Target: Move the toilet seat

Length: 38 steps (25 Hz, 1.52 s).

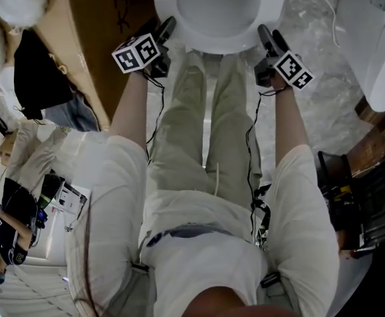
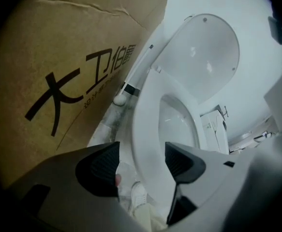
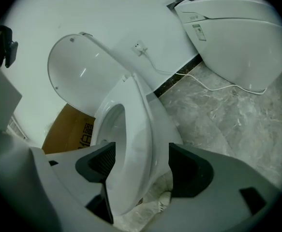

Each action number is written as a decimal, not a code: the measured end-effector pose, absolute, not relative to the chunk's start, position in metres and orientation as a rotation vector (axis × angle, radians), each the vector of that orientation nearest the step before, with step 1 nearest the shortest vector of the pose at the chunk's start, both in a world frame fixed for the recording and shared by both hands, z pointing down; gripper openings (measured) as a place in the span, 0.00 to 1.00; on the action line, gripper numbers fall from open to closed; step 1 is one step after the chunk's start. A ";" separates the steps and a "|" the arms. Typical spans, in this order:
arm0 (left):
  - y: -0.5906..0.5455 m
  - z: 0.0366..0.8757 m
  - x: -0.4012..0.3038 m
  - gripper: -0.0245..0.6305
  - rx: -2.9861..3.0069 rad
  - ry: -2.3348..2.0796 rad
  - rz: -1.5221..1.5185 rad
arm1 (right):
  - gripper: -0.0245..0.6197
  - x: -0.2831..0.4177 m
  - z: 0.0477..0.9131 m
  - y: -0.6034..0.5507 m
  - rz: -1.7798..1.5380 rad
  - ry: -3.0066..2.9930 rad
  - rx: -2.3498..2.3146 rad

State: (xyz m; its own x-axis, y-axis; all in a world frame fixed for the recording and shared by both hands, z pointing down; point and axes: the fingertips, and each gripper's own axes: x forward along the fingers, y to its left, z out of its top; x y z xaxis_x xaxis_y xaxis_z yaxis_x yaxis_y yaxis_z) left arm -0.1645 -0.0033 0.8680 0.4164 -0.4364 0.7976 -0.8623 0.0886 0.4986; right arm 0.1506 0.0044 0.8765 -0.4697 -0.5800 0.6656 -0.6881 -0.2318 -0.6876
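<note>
Straddling the front rim of the toilet seat [image 2: 148, 124], the left gripper [image 2: 141, 164] and right gripper [image 3: 141, 166] are holding their jaws apart, clamping nothing. The seat is lying flat on the bowl [image 3: 166, 122]; lifted unclamped, it could slip and slam.

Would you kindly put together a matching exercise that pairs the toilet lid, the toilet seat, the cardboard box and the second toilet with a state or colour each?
Things:
1. toilet lid
2. toilet seat
3. cardboard box
4. second toilet

States:
A. fully closed
B. lowered flat
C. raised upright
D. brown with black print

Pairs: 1-C, 2-B, 3-D, 4-A
</note>
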 end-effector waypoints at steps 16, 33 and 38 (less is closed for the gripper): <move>-0.001 0.857 -0.148 0.53 1.529 -1.097 0.280 | 0.61 0.133 0.862 0.009 1.973 -1.931 1.629; 0.000 0.837 -0.149 0.54 1.506 -1.034 0.223 | 0.55 0.134 0.842 0.016 2.205 -1.899 1.601; -0.001 0.820 -0.150 0.54 1.501 -1.017 0.202 | 0.54 0.138 0.826 0.016 2.195 -1.930 1.567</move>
